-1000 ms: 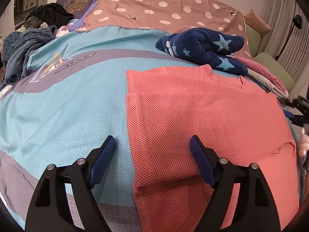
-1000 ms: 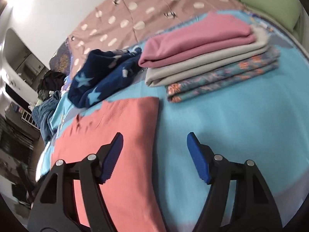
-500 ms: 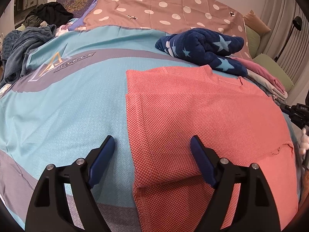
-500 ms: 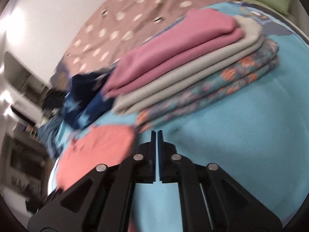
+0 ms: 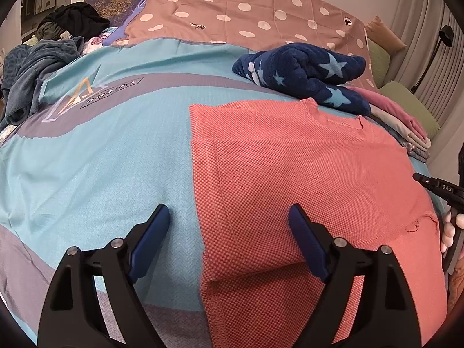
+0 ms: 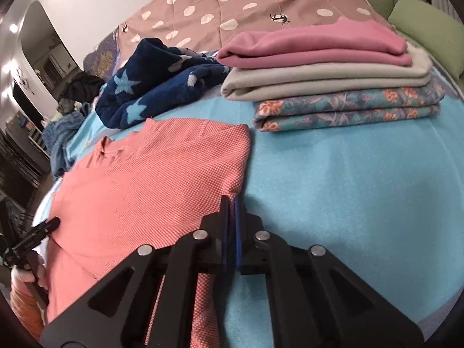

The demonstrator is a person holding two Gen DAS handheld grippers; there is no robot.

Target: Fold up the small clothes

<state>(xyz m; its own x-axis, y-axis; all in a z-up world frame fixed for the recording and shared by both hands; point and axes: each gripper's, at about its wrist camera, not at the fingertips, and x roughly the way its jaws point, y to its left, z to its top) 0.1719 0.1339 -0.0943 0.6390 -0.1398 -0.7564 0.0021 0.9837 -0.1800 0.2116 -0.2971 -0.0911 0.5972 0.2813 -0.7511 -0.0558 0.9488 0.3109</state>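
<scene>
Right wrist view: the right gripper (image 6: 231, 203), low centre, pinches the right edge of a coral checked knit shirt (image 6: 150, 185) spread on a turquoise bedspread (image 6: 333, 179). Left wrist view: the left gripper (image 5: 229, 226) hangs spread wide at the shirt's left edge, bottom centre.

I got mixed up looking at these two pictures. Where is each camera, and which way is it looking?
Left wrist view: sits on the left claw, open, over the left edge of the coral shirt, facing the polka-dot cover; the right claw's tip and fingers show.
Right wrist view: sits on the right claw, shut on the shirt's right edge, facing the folded stack; the left claw's tip shows.
Both show: shirt, star blanket, stack.
</scene>
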